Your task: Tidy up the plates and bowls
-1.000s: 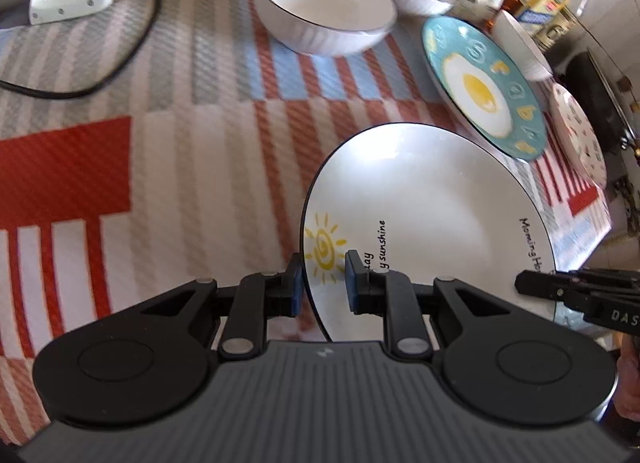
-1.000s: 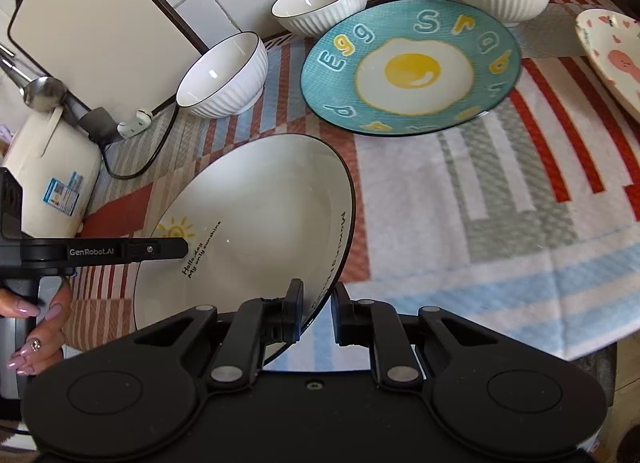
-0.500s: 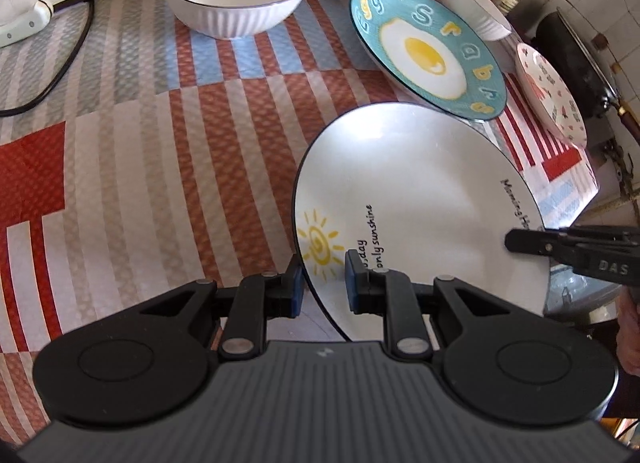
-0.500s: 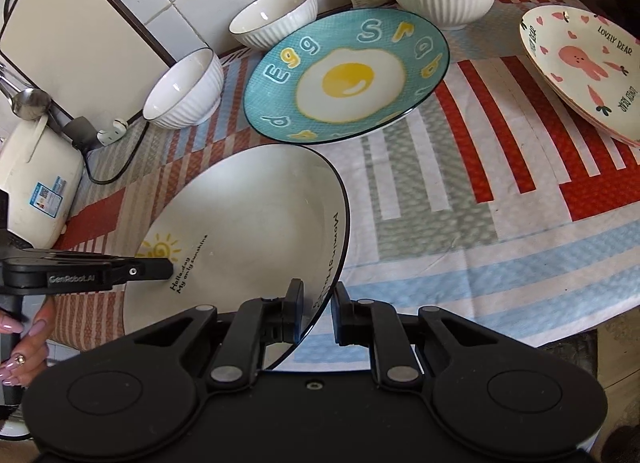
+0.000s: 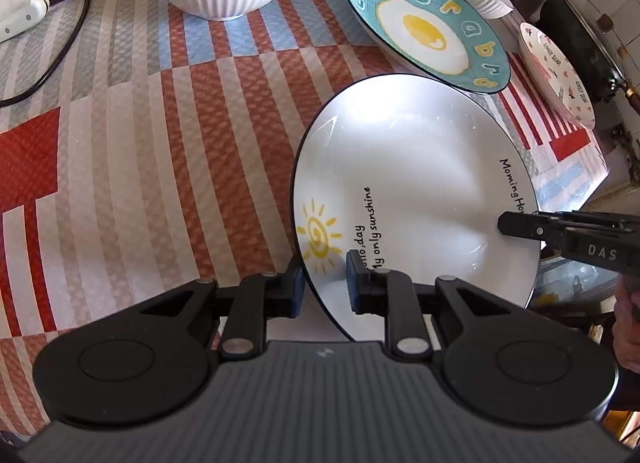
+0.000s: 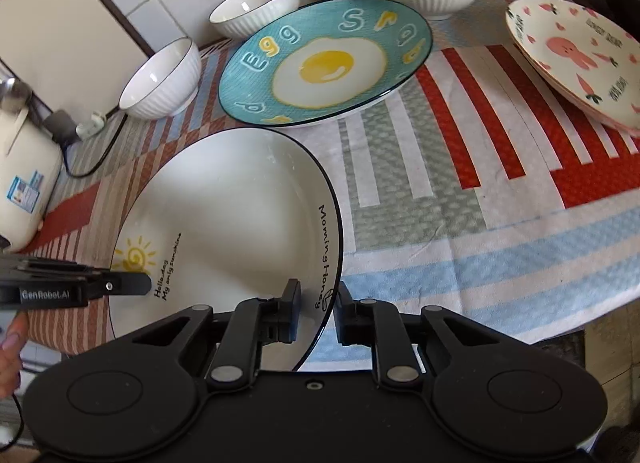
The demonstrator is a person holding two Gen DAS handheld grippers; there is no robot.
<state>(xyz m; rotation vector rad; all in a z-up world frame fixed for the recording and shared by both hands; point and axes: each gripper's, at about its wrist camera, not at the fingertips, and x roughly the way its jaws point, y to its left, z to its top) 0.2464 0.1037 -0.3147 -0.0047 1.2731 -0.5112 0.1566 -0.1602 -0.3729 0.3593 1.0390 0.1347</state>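
I've carried the sunshine plate (image 5: pixel 416 183) closer to the egg plate (image 5: pixel 428 23), rim now loosening between both my left fingers (image 5: pixel 322 287) and right fingers (image 6: pixel 316 313), ready to set down

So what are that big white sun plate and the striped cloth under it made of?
White sun plate: most likely glazed ceramic. It is glossy, with bright window glare, a thin dark painted rim and printed lettering.
Striped cloth: looks like woven fabric, matte, with a waffle-like texture in its red, grey and blue stripes. The fibre cannot be told.
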